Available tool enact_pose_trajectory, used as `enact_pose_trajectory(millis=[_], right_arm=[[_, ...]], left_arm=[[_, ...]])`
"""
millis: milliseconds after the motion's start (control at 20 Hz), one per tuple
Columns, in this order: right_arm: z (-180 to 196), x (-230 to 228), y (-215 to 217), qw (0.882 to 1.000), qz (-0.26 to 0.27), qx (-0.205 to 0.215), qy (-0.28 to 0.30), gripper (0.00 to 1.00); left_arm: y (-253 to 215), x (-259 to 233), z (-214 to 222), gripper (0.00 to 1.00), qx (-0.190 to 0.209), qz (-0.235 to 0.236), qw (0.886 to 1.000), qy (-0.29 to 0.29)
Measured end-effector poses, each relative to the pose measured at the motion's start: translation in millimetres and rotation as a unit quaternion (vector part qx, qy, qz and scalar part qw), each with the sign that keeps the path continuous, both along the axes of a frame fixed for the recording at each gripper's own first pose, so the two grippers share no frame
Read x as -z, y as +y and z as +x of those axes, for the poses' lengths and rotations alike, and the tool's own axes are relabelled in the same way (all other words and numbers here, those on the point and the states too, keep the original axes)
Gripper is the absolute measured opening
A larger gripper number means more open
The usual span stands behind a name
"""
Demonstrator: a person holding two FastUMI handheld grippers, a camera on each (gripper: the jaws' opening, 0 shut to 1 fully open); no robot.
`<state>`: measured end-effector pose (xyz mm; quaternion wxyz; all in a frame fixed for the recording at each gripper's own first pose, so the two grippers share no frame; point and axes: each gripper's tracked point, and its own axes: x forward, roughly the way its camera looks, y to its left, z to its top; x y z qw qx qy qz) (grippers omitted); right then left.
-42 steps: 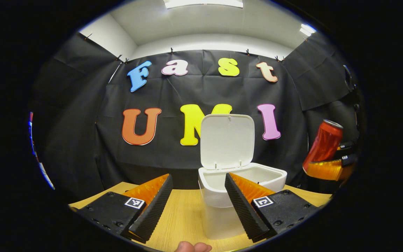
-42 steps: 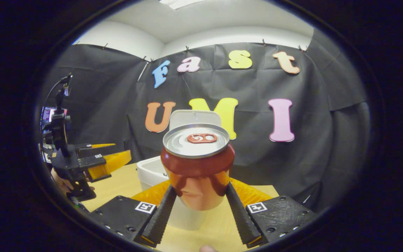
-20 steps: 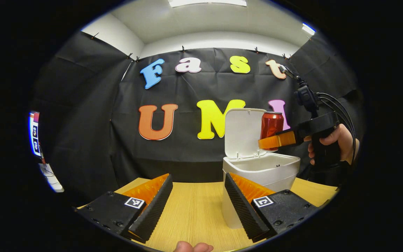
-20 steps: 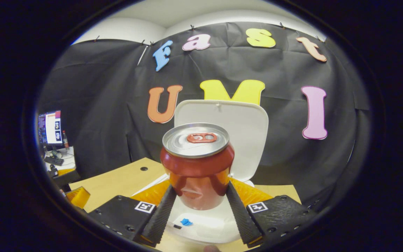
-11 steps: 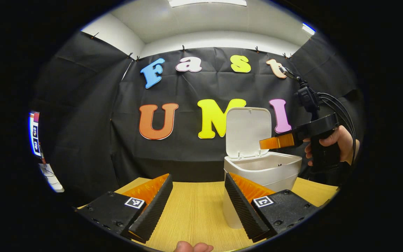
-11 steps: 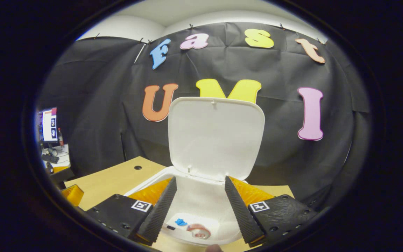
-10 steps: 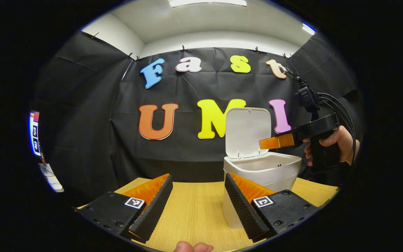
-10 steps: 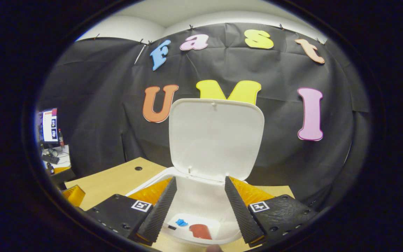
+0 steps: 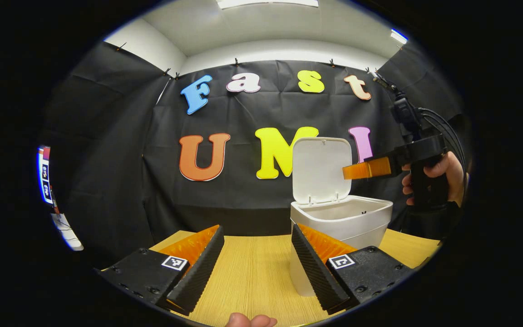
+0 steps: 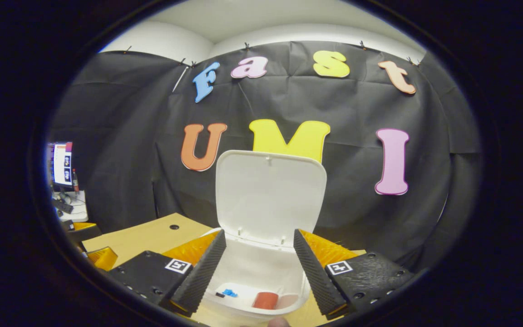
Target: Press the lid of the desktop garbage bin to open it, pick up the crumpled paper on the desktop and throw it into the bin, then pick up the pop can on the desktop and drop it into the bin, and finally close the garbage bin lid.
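Observation:
The white desktop bin [image 9: 341, 222] stands on the wooden table with its lid [image 9: 320, 170] raised upright. In the right gripper view I look down into the bin [image 10: 261, 272], lid [image 10: 270, 195] standing behind it, and the red pop can [image 10: 266, 300] lies on its bottom beside a small blue scrap [image 10: 229, 293]. My right gripper [image 10: 257, 268] hangs open above the bin's mouth, holding nothing. From the left gripper view the right gripper [image 9: 366, 169] hovers above the bin, held by a hand [image 9: 438, 175]. My left gripper [image 9: 254, 263] stays open and low over the table, left of the bin.
The wooden table [image 9: 252, 277] stretches between my left gripper's fingers. A round hole [image 10: 174, 226] marks the tabletop left of the bin. A monitor [image 10: 61, 165] and desk clutter stand at the far left, beyond the booth.
My right gripper opened and dropped the pop can into the bin, then rose a little above it. The left gripper has barely moved.

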<state>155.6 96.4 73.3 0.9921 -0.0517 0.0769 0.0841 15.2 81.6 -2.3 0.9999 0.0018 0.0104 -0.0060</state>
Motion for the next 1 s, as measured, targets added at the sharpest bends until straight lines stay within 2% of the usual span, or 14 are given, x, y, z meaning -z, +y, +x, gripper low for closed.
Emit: enact_pose_trajectory(millis=[50,100,150,350,450,500,600,700,750,800,850,1000], right_arm=[[-0.9,-9.9,0.3,1.0,0.008,-0.001,-0.006,0.93],[-0.1,-20.9,0.3,1.0,0.016,-0.002,-0.009,0.97],[1.1,-31.0,-0.8,1.0,0.025,-0.002,-0.012,0.92],[12.9,-81.2,-10.2,0.998,0.022,0.021,-0.056,0.92],[18.1,-96.4,-1.7,0.997,0.028,0.02,-0.068,0.92],[22.7,-104.7,3.7,0.997,0.034,0.019,-0.073,0.87],[37.1,-120.1,8.6,0.996,0.034,0.025,-0.081,0.92],[58.9,-130.1,12.1,0.995,0.028,0.039,-0.083,0.92],[71.5,-134.7,8.3,0.994,0.021,0.056,-0.088,0.96],[83.9,-137.0,3.4,0.993,0.016,0.073,-0.093,0.92],[93.5,-136.9,1.8,0.992,0.012,0.085,-0.096,0.92],[116.4,-119.9,5.0,0.993,0.024,0.082,-0.076,0.92]], left_arm=[[1.4,-1.5,-1.4,0.97,0.0,0.002,1.0,-0.003],[0.5,-1.6,-1.5,0.97,0.002,0.002,1.0,-0.005],[-0.7,-2.3,-1.4,0.97,0.003,0.002,1.0,-0.006],[-3.2,-6.3,-2.7,0.96,0.009,-0.008,1.0,-0.01],[-2.4,-7.0,-4.3,0.97,0.009,-0.011,1.0,-0.011],[-2.0,-8.1,-4.1,0.97,0.009,-0.013,1.0,-0.011],[1.3,-10.1,-4.6,0.97,0.005,-0.017,1.0,-0.01],[3.4,-16.1,-7.3,0.97,0.004,-0.024,1.0,-0.01],[4.9,-18.4,-9.6,0.97,0.003,-0.027,1.0,-0.012],[6.9,-22.7,-11.1,0.97,0.002,-0.03,0.999,-0.016],[8.2,-23.4,-13.2,0.97,0.001,-0.034,0.999,-0.02],[17.9,-27.8,-15.3,0.97,-0.011,-0.035,0.999,-0.027]])
